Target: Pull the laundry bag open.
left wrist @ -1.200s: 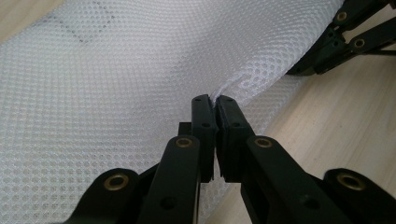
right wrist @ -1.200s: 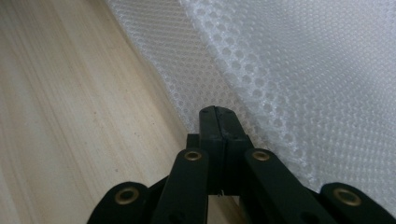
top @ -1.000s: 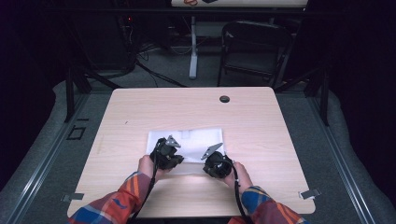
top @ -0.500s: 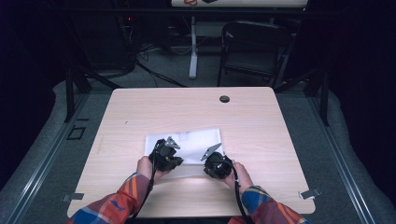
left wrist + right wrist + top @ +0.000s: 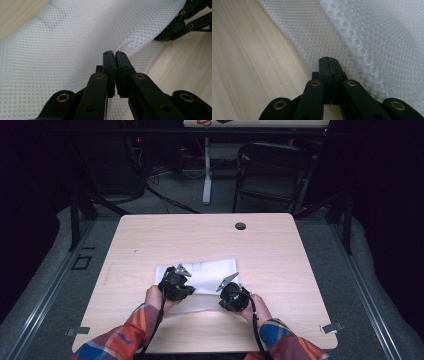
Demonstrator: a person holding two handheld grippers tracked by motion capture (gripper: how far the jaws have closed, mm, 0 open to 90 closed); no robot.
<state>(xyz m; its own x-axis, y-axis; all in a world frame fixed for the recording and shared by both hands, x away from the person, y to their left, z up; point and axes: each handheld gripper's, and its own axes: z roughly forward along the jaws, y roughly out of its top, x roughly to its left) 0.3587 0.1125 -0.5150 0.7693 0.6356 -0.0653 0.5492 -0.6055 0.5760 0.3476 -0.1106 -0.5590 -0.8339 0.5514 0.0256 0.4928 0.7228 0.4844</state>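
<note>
A pale wooden table (image 5: pixel 280 255) was set in a dark room. The white mesh cloth (image 5: pixel 207 270) was spread just ahead of both grippers; its near edge was pinched by the left gripper (image 5: pixel 115 53) and the right gripper (image 5: pixel 329 60), jaws clamped together.

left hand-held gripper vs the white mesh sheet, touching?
Touching. The left gripper view shows the left hand-held gripper with its jaws shut on a raised fold of the white mesh sheet, the fabric puckering up right where the tips pinch it.
</note>
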